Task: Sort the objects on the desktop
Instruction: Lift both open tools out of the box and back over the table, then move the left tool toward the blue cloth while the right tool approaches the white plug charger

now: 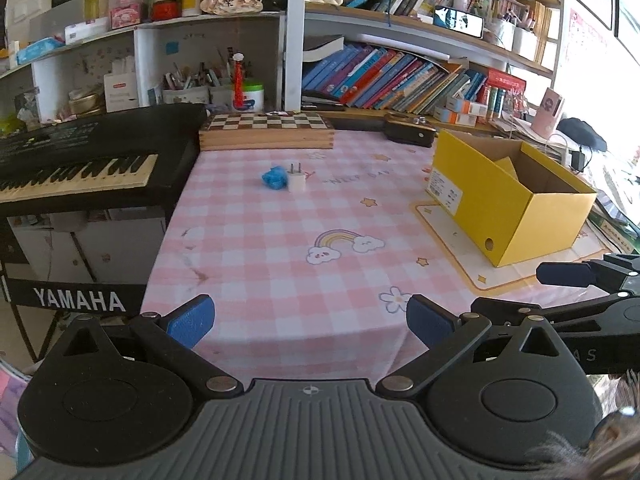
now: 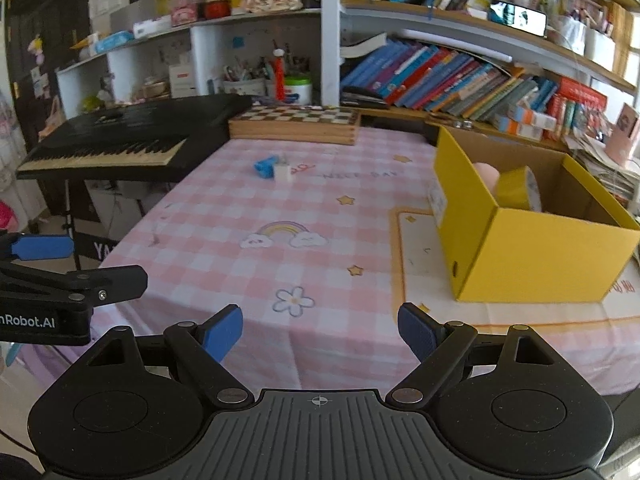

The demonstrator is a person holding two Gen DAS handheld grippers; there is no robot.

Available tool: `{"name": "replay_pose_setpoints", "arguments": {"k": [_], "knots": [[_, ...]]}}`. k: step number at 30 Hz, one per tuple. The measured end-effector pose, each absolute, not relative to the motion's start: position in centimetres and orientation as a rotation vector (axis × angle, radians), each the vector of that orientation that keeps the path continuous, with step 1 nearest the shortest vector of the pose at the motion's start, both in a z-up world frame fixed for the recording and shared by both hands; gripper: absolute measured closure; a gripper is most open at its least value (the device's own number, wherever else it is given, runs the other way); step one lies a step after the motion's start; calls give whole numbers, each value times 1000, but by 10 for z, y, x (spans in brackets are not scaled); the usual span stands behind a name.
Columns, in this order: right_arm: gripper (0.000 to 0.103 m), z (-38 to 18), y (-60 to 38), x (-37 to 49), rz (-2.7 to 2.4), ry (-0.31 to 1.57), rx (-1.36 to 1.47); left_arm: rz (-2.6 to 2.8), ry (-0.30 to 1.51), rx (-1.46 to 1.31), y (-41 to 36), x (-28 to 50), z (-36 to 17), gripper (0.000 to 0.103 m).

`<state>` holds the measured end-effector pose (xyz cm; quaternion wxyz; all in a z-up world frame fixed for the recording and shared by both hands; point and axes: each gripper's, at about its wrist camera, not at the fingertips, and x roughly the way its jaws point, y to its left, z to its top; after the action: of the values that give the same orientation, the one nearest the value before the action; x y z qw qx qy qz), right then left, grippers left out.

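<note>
A white plug adapter [image 1: 297, 179] [image 2: 283, 172] stands on the pink checked tablecloth with a small blue object [image 1: 274, 178] [image 2: 265, 169] touching its left side, far across the table. A yellow cardboard box [image 1: 508, 196] [image 2: 532, 240] sits open at the right; the right wrist view shows a yellow tape roll [image 2: 520, 189] and a pink thing [image 2: 486, 174] inside. My left gripper [image 1: 310, 322] hangs open over the near table edge, nothing between its blue pads. My right gripper [image 2: 320, 334] is open too, also over the near edge. Each gripper shows at the other view's side.
A black Yamaha keyboard [image 1: 80, 160] [image 2: 120, 136] stands off the table's left side. A wooden chessboard box [image 1: 267, 132] [image 2: 296, 124] lies at the far edge. Behind are crowded bookshelves [image 1: 400, 76]. A cream mat [image 2: 416, 256] lies under the yellow box.
</note>
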<state>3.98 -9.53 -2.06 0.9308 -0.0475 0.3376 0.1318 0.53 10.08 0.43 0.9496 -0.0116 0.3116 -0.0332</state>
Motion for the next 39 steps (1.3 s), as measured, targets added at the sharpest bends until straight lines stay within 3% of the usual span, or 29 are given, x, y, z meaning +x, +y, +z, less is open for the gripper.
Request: {"name": "replay_pose_setpoints", "arguments": {"k": [39], "knots": [[16,-32,-71,198,456,747,-148,81,700,-82,117,142,-4,0]]}}
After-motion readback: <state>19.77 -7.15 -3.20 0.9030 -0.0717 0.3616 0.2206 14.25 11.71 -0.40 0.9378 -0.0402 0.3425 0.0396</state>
